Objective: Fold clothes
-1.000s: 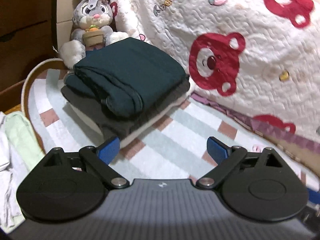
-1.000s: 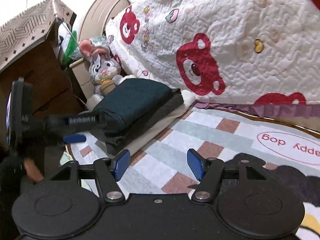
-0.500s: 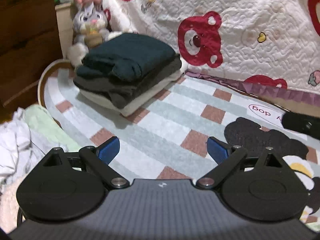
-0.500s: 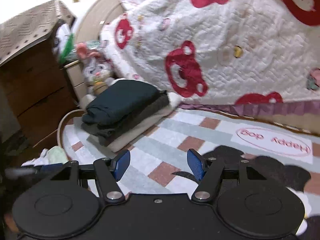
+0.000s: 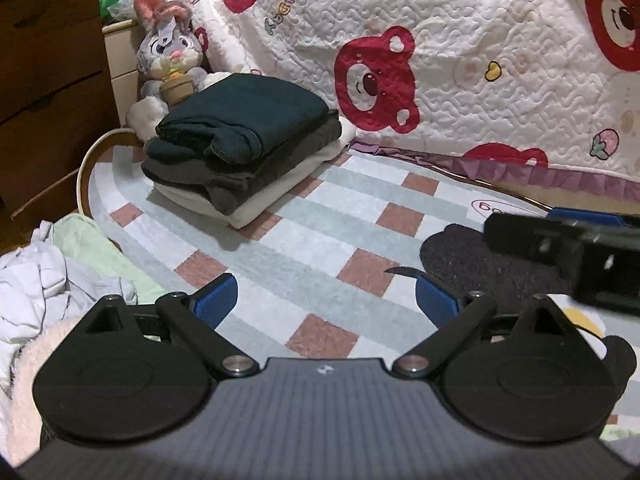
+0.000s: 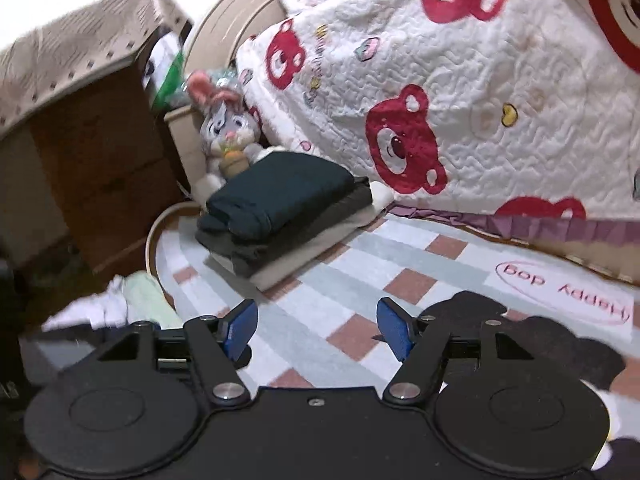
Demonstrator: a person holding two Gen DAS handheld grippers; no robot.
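A stack of folded clothes [image 5: 248, 136] [image 6: 280, 200], dark green on top, grey under it and cream at the bottom, lies at the far left of the checked rug [image 5: 320, 240] [image 6: 400, 256]. A heap of loose white, pale green and pink clothes [image 5: 48, 280] [image 6: 120, 304] sits at the rug's left edge. My left gripper [image 5: 325, 292] hovers over the rug short of the stack, its jaws opening, nothing between them. My right gripper [image 6: 317, 326] is open, widening slightly, and empty; one of its black fingers [image 5: 532, 236] shows at the right of the left wrist view.
A plush rabbit [image 5: 168, 52] [image 6: 224, 120] sits behind the stack. A white quilt with red bears [image 5: 460, 60] [image 6: 460, 80] hangs down along the rug's far side. A brown wooden dresser [image 5: 48, 80] [image 6: 100, 160] stands at the left.
Both grippers have drawn back from the folded stack, which looks smaller and farther off. The loose heap has come into the left wrist view, and the right gripper's finger has entered at its right edge.
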